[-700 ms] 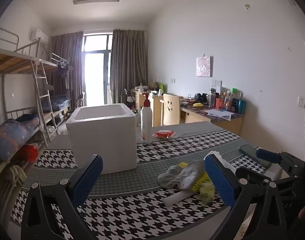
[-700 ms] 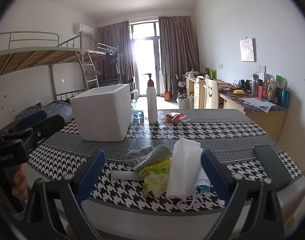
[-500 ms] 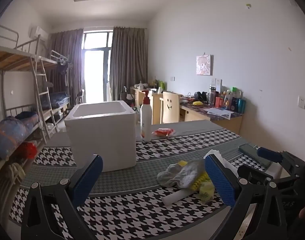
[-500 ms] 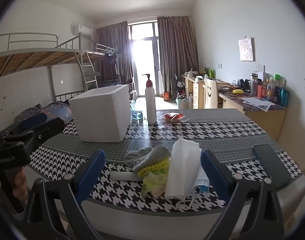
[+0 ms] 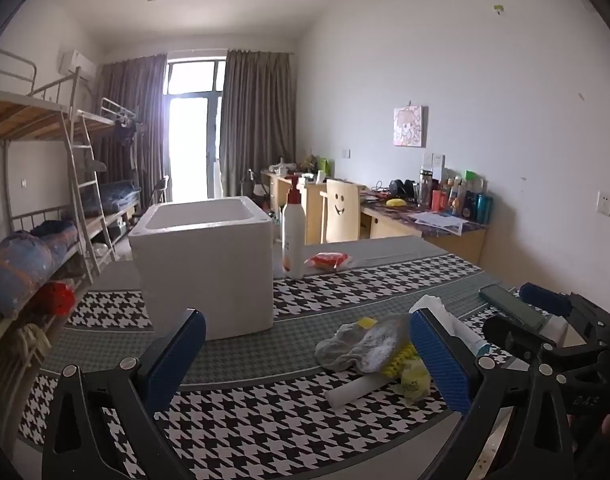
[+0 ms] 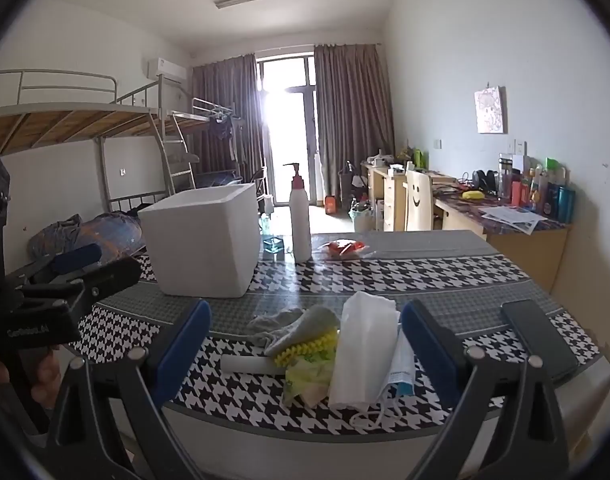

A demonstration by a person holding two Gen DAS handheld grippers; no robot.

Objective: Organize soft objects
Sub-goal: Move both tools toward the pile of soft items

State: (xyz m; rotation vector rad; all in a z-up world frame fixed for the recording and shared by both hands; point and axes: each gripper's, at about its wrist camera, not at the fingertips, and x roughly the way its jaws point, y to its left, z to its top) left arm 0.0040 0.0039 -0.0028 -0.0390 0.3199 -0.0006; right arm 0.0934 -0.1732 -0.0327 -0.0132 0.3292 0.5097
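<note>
The table (image 6: 425, 276), under a houndstooth cloth, carries everything relevant. The largest item is the white foam box (image 5: 205, 272), open-topped and apparently empty, though its floor is hidden; it stands toward the far left of the table, with a pump bottle (image 6: 300, 220) just beside it on the right. A dark phone (image 6: 539, 336) lies at the near right corner. The soft objects form one heap at the near edge, about mid-width: a white folded tissue or cloth (image 6: 365, 344) on top, a grey sock (image 5: 357, 344) to its left, a face mask (image 6: 401, 372) partly under the white piece, a yellow-green bag (image 6: 305, 376) and a white roll (image 6: 245, 364) at the front. The left gripper (image 5: 307, 316) hangs over the near edge, short of the box, fingers wide apart and holding nothing. The right gripper (image 6: 307, 308) faces the heap squarely, fingers likewise spread, nothing between the pads. Against the pictures of a moment before, no item has shifted and both grippers stay open; only the left view has drifted slightly. Assessment: sorting has not begun, and the box is the probable receptacle.
</note>
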